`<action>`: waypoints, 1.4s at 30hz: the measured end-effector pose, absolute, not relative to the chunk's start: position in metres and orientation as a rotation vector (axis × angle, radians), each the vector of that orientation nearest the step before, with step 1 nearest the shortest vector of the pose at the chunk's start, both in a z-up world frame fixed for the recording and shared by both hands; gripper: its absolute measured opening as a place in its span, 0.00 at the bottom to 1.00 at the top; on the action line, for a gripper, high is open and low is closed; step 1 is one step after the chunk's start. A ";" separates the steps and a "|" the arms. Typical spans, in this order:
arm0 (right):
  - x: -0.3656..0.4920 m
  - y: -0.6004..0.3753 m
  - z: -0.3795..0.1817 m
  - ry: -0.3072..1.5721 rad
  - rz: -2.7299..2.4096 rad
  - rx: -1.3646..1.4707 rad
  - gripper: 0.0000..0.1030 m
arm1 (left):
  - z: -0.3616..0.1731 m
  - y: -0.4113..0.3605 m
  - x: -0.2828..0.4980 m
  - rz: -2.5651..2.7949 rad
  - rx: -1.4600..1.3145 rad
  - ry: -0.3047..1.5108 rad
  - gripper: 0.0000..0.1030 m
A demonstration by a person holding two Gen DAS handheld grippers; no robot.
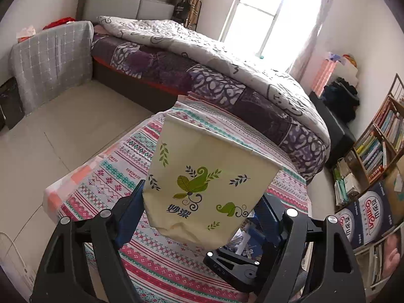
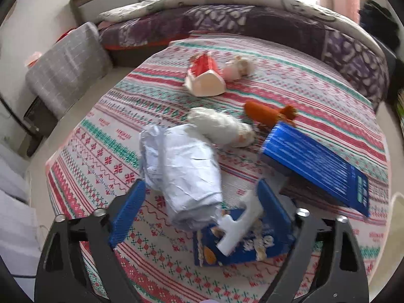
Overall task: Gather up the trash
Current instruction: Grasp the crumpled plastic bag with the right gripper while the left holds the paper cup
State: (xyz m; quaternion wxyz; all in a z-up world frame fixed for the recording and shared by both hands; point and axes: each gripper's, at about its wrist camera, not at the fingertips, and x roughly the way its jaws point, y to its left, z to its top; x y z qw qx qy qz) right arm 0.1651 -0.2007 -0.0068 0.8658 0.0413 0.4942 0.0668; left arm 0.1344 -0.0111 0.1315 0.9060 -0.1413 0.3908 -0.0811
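Note:
My left gripper is shut on a cream paper cup with green leaf prints, held mouth-away above the patterned table. My right gripper is open low over the same table; a crumpled white paper roll lies between its blue fingers. A white plastic piece on a blue snack wrapper lies by the right finger. Further off lie a blue box, white tissue wads, an orange wrapper and a crushed red-and-white carton.
A bed with a purple quilt runs along the table's far side. A grey-covered cabinet stands left, tiled floor between. A bookshelf and blue cartons stand right. Another pale wad lies by the carton.

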 end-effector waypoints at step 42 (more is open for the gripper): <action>0.101 -0.318 0.092 0.826 -0.014 0.185 0.32 | 0.132 -0.088 0.131 -0.191 -0.195 0.732 0.75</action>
